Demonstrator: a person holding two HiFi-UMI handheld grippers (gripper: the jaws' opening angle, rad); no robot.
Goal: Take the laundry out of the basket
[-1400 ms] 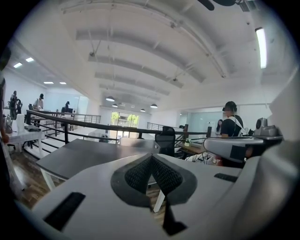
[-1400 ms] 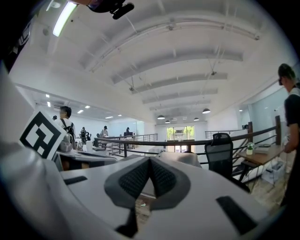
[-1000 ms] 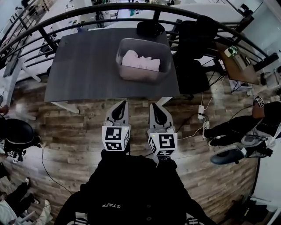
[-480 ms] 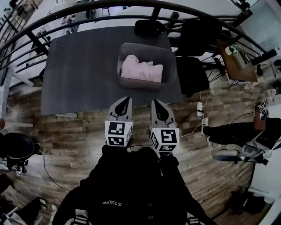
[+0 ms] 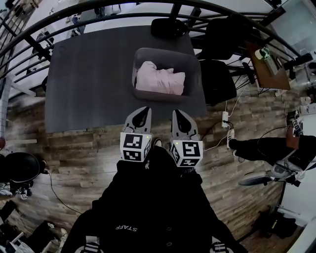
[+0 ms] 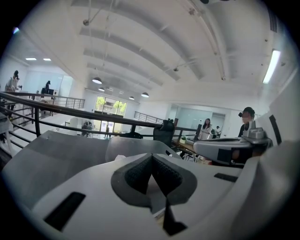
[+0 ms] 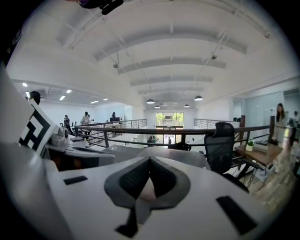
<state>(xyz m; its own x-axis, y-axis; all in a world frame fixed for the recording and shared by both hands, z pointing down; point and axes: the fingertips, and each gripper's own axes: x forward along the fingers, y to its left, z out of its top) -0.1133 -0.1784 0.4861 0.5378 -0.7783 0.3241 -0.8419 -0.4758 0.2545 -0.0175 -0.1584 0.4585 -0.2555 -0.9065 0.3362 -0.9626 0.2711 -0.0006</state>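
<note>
A translucent grey basket (image 5: 192, 64) stands on the dark table (image 5: 89, 79) toward its right end, with pale pink laundry (image 5: 159, 80) bunched inside. My left gripper (image 5: 142, 111) and right gripper (image 5: 177, 114) hover side by side over the table's near edge, short of the basket. Both are shut with nothing between the pads. In the left gripper view the basket's rim (image 6: 136, 146) rises just beyond the closed jaws. In the right gripper view the basket's rim (image 7: 187, 153) shows past the closed jaws.
A black railing (image 5: 123, 10) curves behind the table. Black office chairs (image 5: 222, 59) stand to the right of the table, and a round black seat (image 5: 168, 28) sits at its far edge. Cables and a power strip (image 5: 224, 121) lie on the wooden floor at right.
The table and basket sit closer to me now, and both grippers have advanced from over the floor to the table's near edge. Both stayed shut.
</note>
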